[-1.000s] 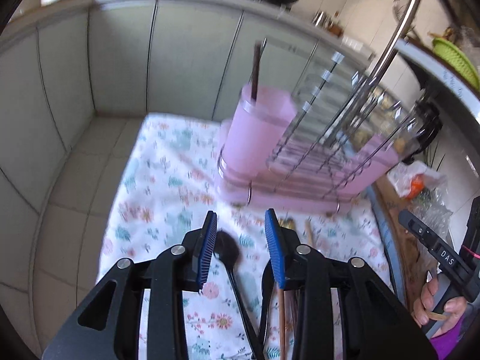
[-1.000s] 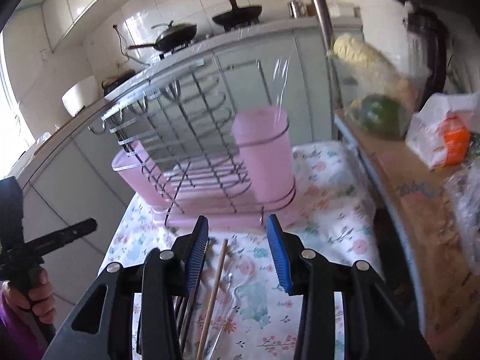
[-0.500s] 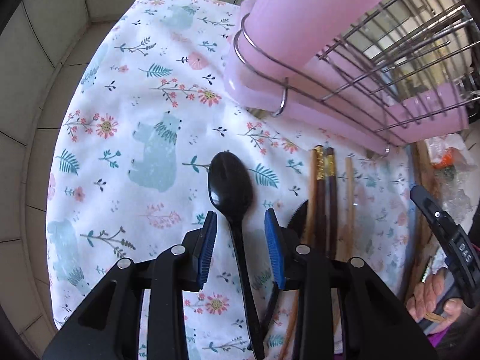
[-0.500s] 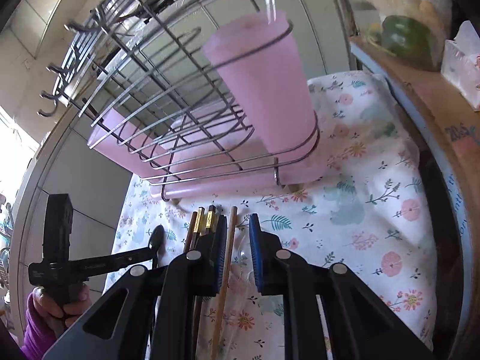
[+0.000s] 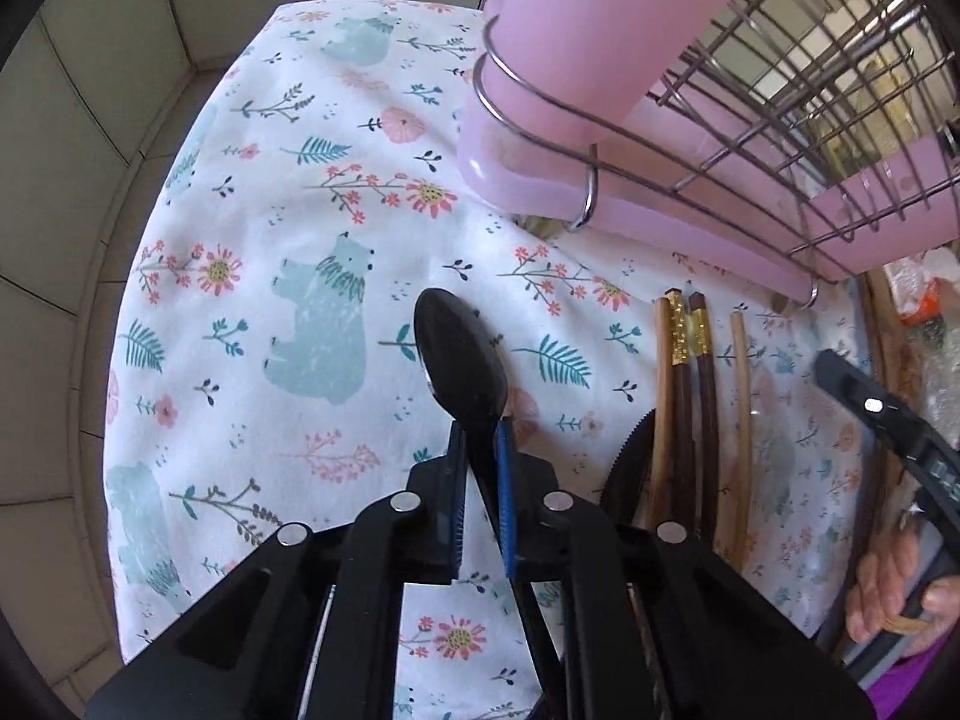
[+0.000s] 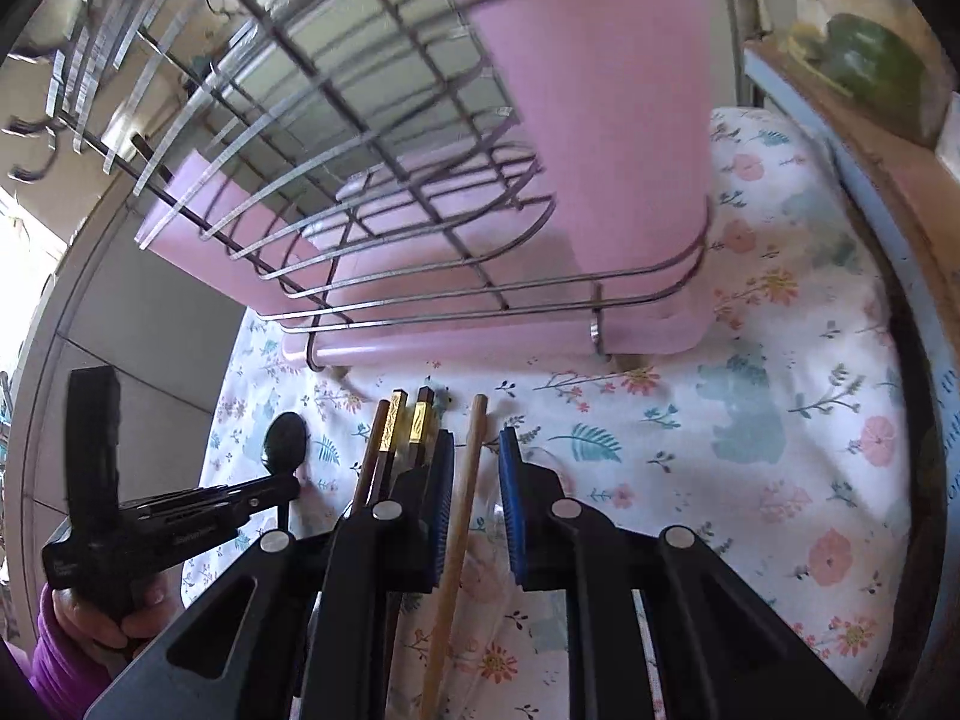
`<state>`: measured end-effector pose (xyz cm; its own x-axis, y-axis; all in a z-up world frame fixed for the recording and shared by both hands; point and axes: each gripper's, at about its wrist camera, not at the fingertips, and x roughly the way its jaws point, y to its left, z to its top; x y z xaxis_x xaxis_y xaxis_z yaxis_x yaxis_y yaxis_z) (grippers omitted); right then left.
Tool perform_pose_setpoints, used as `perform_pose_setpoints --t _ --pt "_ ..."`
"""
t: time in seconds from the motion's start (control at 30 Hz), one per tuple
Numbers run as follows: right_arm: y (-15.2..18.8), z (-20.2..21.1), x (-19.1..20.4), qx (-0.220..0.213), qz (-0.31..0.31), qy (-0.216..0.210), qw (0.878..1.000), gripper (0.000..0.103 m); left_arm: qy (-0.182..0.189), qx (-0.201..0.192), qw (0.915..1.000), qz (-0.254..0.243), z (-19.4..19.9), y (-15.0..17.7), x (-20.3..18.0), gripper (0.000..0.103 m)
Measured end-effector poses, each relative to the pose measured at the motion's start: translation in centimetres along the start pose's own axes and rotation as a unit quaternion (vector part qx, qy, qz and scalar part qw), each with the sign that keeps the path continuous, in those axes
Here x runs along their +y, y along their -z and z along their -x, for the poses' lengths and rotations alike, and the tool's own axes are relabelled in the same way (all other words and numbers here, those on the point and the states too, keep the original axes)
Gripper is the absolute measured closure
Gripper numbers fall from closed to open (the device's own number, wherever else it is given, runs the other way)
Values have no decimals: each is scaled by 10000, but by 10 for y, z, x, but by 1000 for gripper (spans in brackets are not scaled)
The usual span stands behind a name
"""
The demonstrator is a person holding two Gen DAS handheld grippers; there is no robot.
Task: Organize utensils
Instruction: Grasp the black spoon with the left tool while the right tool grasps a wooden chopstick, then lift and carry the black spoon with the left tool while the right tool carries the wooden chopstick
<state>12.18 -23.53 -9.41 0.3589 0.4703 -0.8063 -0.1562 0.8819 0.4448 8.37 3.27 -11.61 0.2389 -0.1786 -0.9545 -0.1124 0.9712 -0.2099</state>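
Note:
A black spoon (image 5: pixel 459 354) lies on the floral cloth (image 5: pixel 270 240). My left gripper (image 5: pixel 480 429) points down at it, its jaws closing, the blue pads pressing on the spoon's neck. To the right lie a black serrated knife (image 5: pixel 630 468), two dark chopsticks with gold bands (image 5: pixel 690 396) and a pale wooden chopstick (image 5: pixel 743 420). In the right wrist view that pale chopstick (image 6: pixel 471 468) runs between the pads of my right gripper (image 6: pixel 475 438), with a gap on each side. The dark chopsticks (image 6: pixel 399 432) lie just left of it.
A wire dish rack on a pink tray (image 5: pixel 660 192) stands behind the utensils, with a pink utensil cup (image 6: pixel 600 120) at its corner. A wooden counter edge (image 6: pixel 870 138) with bagged vegetables borders the cloth. Tiled floor (image 5: pixel 90 180) lies beyond the cloth's far side.
Both grippers dropped toward the cloth. The left jaws, open around the spoon's neck half a second ago, have closed on it. The right gripper narrowed and came lower over the pale chopstick.

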Motion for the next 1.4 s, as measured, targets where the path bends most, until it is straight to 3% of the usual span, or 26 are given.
perform_pose_setpoints --t 0.17,0.4,0.47,0.8,0.93,1.1,1.4 --pt "-8 -24 8 305 -38 57 9995 88 150 -233 9995 -171 14 4 3 98" --pt "-14 -53 20 540 85 493 9973 91 281 -583 9973 -345 39 6 6 99" --pt "-14 -57 22 523 104 615 9967 95 337 -682 9966 -325 43 6 9 99" --pt "-9 -49 20 389 16 496 9980 96 429 -1357 9890 -413 77 1 5 99" --pt "-5 -25 15 117 -83 257 9996 97 410 -1585 9855 -436 94 4 3 99" --pt "4 20 25 -548 57 -127 9984 97 371 -1969 9786 -460 114 6 2 99" --pt "11 107 34 -1764 267 -378 9832 97 223 -2655 9621 -581 152 11 -4 99"
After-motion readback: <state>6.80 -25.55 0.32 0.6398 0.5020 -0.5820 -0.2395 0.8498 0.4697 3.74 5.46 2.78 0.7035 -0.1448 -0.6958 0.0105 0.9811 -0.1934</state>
